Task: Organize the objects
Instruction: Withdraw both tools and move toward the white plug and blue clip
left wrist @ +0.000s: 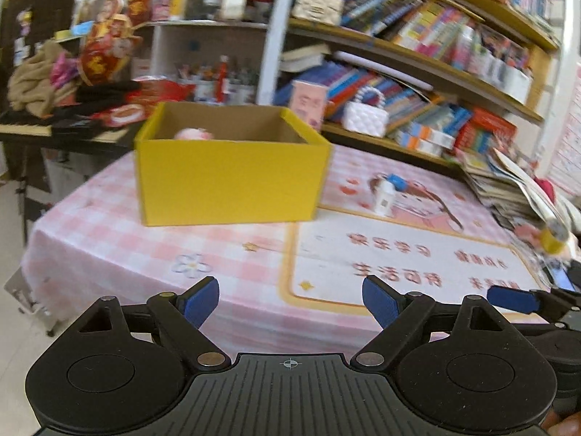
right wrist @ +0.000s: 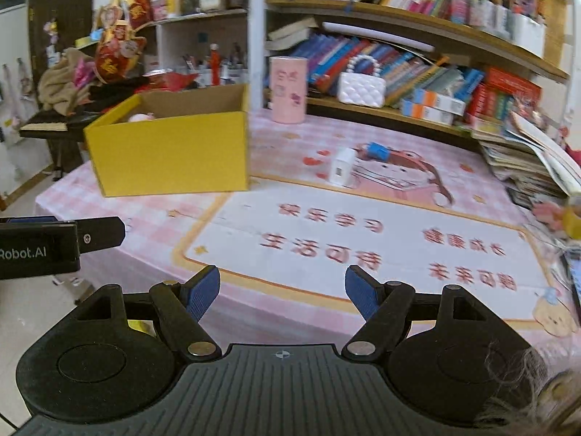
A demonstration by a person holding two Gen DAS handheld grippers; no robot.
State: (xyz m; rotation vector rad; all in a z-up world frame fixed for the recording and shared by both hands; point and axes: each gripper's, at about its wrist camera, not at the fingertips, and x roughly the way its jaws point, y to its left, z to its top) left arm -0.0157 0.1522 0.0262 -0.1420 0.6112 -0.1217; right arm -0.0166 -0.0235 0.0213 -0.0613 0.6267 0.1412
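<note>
- The yellow box (left wrist: 232, 178) stands open-topped on the surface (left wrist: 109, 239), toward its far left part; a pink object (left wrist: 192, 133) lies inside, only partly visible over the wall, too blurred to identify
- A small white bottle (left wrist: 385, 199) stands upright on the printed mat (left wrist: 399, 261), to the right of the box and apart from it; a blue item (left wrist: 397, 182) lies just behind the bottle
- A pink cylindrical container (right wrist: 288, 89) stands at the far edge of the surface, behind the box's right corner
- A white quilted bag (right wrist: 361, 89) sits on the bookshelf (right wrist: 417, 116) beyond
- The left hand-held gripper (left wrist: 290, 301) hovers near the front edge of the surface, fingers wide apart, holding and touching nothing
- The right hand-held gripper (right wrist: 282, 292) hangs just beside it over the mat, fingers likewise spread wide, nothing between them
</note>
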